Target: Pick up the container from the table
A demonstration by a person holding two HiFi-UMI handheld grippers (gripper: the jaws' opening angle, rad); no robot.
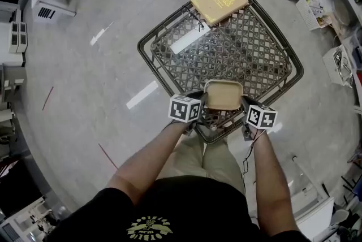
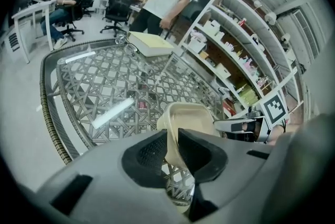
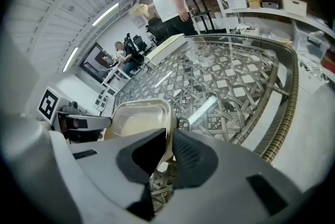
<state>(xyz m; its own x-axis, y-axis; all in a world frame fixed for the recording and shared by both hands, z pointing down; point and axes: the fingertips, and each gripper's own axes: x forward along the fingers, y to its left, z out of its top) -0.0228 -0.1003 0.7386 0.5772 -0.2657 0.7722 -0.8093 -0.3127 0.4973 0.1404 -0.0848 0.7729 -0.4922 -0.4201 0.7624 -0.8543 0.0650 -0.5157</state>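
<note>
Two tongs grip the container [image 1: 223, 94].
Left tongs [image 2: 172, 140] and right tongs [image 3: 168, 145] each clamp a rim; next, lift together, level, off the tabletop [image 1: 237, 43].

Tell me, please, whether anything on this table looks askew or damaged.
Nothing looks spilled or damaged; the beige plastic container sits at the wicker table's near corner, left gripper and right gripper pinching its rims.

Container [image 1: 223, 95] L+R rims hidden in fingers [image 2: 201, 152], table [image 1: 243, 54] near corner covered, shelf [image 2: 220, 55] items too small to ID
</note>
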